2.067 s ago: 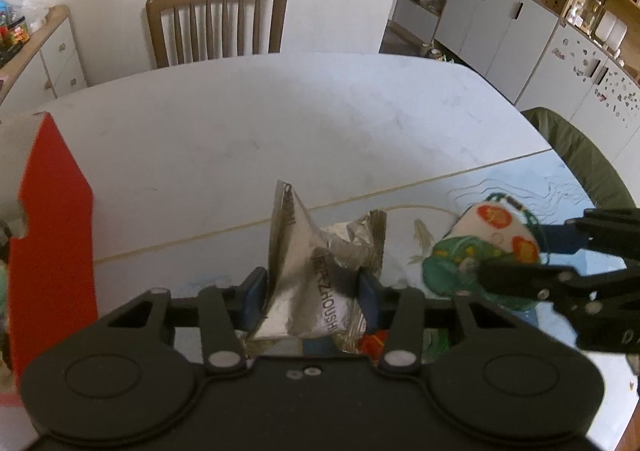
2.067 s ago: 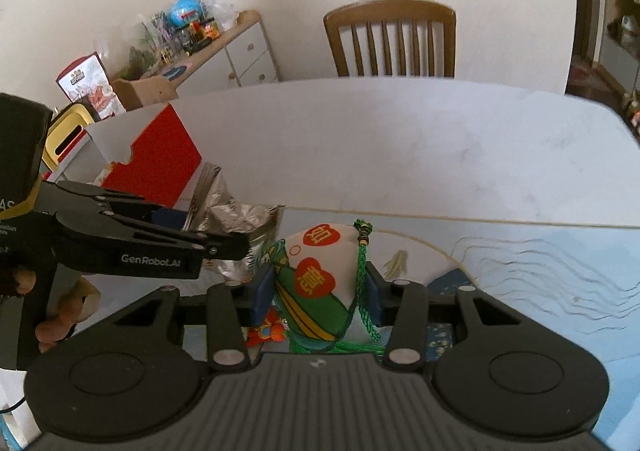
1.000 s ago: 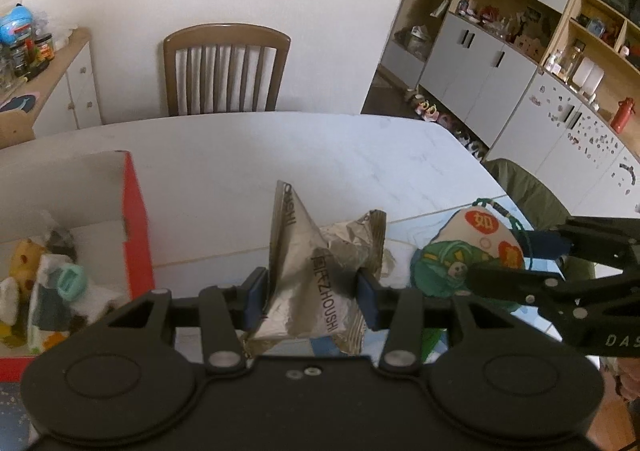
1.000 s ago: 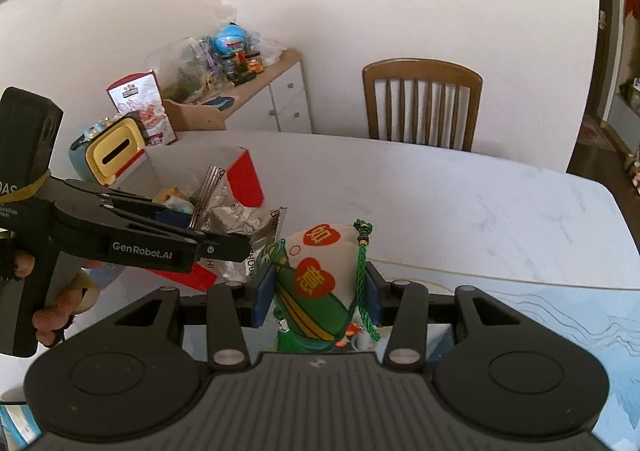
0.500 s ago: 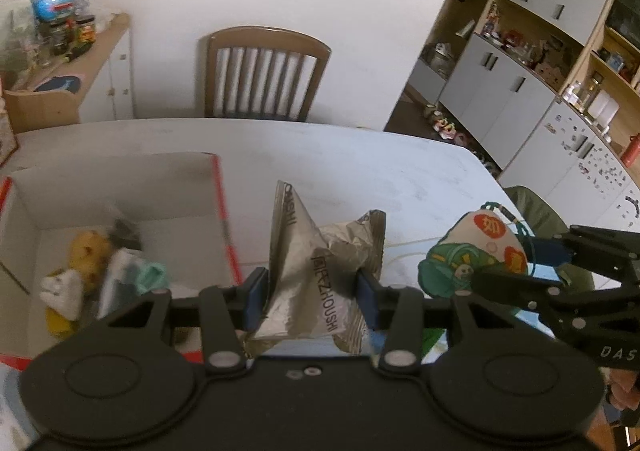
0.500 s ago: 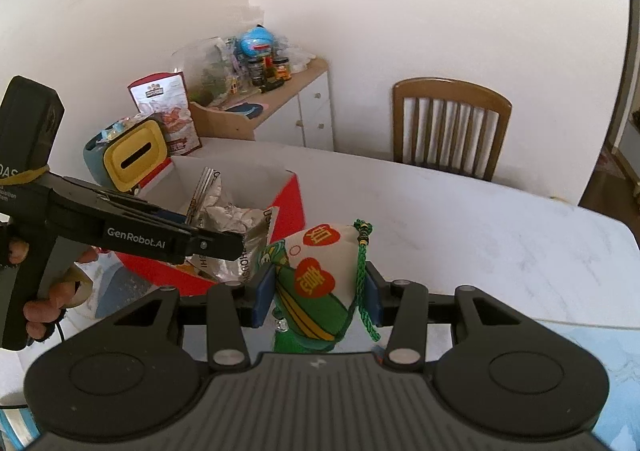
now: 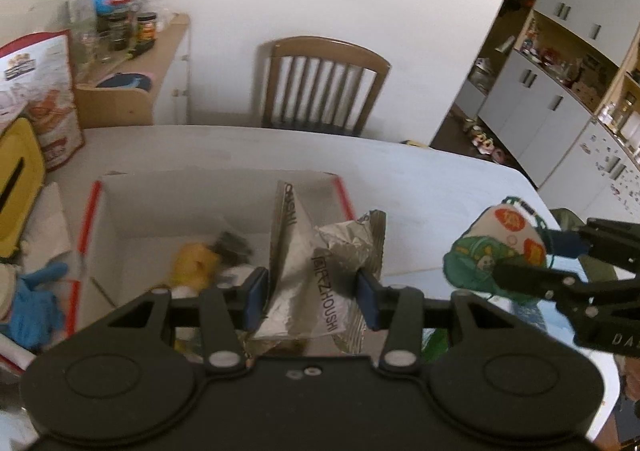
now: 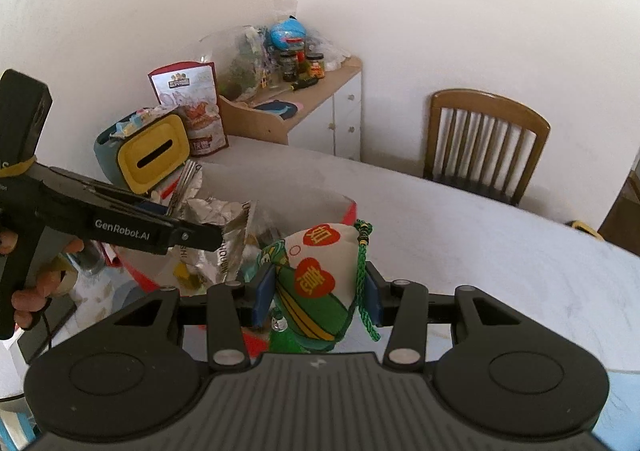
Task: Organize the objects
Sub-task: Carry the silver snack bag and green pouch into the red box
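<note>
My left gripper [image 7: 310, 293] is shut on a crumpled silver foil snack packet [image 7: 316, 271] and holds it in the air over the right part of an open red-edged cardboard box [image 7: 100, 211]. The box holds a yellow plush toy [image 7: 192, 265] and other small items. My right gripper [image 8: 318, 297] is shut on a white and green pyramid-shaped sachet [image 8: 316, 279] with red hearts and a green cord. It hangs above the table, to the right of the box [image 8: 350, 213]. The left gripper [image 8: 192, 237] and packet [image 8: 224, 227] show in the right wrist view, the sachet [image 7: 496, 247] in the left wrist view.
The box sits on a white marble table [image 7: 420, 179]. A yellow and teal bin [image 8: 152, 151], a snack bag [image 8: 192, 107] and a blue glove [image 7: 36, 303] lie left of it. A wooden chair [image 7: 324, 87] stands behind the table, and a cluttered sideboard [image 8: 304, 103] by the wall.
Both grippers have swung left with their loads. The left one has gone from beside the box to over its right part. The right one has followed to the box's right edge.
</note>
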Demonstrator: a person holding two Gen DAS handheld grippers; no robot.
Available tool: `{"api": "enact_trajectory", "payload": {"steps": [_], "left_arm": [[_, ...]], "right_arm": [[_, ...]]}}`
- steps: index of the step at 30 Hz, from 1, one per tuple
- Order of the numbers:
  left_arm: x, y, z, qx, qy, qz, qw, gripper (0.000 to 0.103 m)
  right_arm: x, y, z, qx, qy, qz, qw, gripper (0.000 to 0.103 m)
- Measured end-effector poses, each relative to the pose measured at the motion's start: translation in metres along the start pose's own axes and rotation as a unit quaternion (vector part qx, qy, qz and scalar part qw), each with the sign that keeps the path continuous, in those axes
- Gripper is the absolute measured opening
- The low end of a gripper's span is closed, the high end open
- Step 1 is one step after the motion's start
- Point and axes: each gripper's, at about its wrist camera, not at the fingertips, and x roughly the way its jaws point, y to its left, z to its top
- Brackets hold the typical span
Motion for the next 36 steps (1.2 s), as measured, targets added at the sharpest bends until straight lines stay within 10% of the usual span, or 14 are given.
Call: {"api": "enact_trajectory", "payload": {"steps": [16, 36], "left_arm": [[0.030, 0.078, 0.010, -0.019, 0.014, 0.044, 0.9987, 0.045], [0.093, 0.109, 0.018, -0.004, 0.051, 0.079, 0.9955, 0.043]], "right_arm": [[0.083, 0.035, 0.054, -0.022, 0.003, -0.022, 1.000, 0.044], [0.202, 0.052, 0.042, -0.031, 0.087, -0.031, 0.995, 0.045]]}}
